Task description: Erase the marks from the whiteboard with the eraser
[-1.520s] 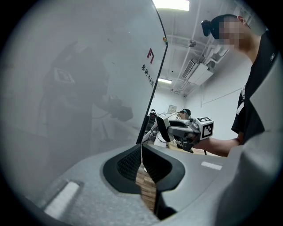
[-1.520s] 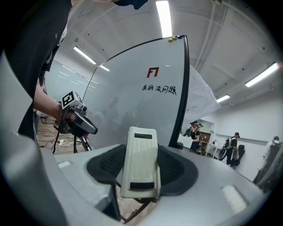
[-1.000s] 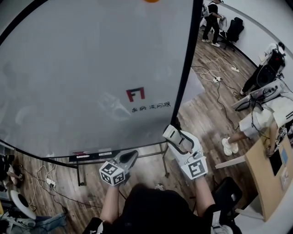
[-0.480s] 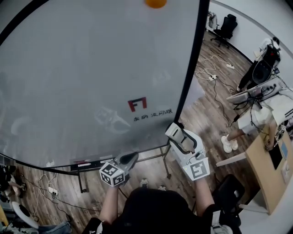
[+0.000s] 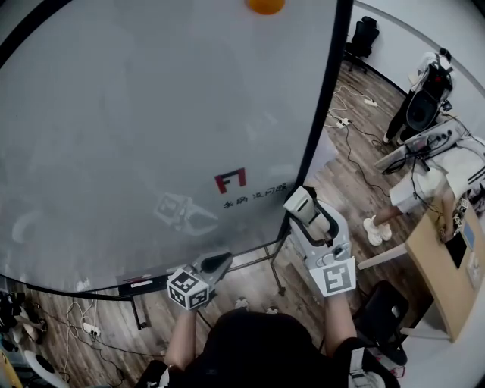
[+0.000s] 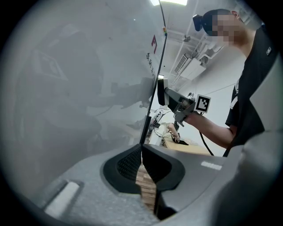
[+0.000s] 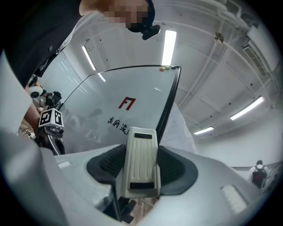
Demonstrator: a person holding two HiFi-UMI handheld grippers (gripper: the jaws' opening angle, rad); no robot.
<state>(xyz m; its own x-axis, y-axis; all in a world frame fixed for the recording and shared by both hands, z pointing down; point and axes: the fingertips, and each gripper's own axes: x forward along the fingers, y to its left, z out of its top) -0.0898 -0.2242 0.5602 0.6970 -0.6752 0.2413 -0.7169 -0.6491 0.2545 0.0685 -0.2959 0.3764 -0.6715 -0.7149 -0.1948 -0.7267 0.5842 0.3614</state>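
The whiteboard (image 5: 151, 129) fills the head view; it carries a red printed logo (image 5: 229, 180) with dark characters under it, and I make out no pen marks. My right gripper (image 5: 305, 208) is at the board's lower right corner, beside the black frame, shut on the cream ribbed eraser (image 5: 297, 201). In the right gripper view the eraser (image 7: 140, 161) stands upright between the jaws, its end toward the logo (image 7: 127, 103). My left gripper (image 5: 218, 263) hangs below the board's bottom edge, shut with nothing in it; its pads (image 6: 132, 164) meet.
An orange magnet (image 5: 265, 4) sits at the board's top. The board's stand legs (image 5: 276, 274) rise from a wooden floor with cables (image 5: 345, 125). A wooden desk (image 5: 447, 280), a seated person's white shoes (image 5: 373, 229) and office chairs (image 5: 362, 34) are at the right.
My right gripper with the eraser has risen toward the board's lower right corner. The left gripper has hardly moved. The head view has shifted a little.
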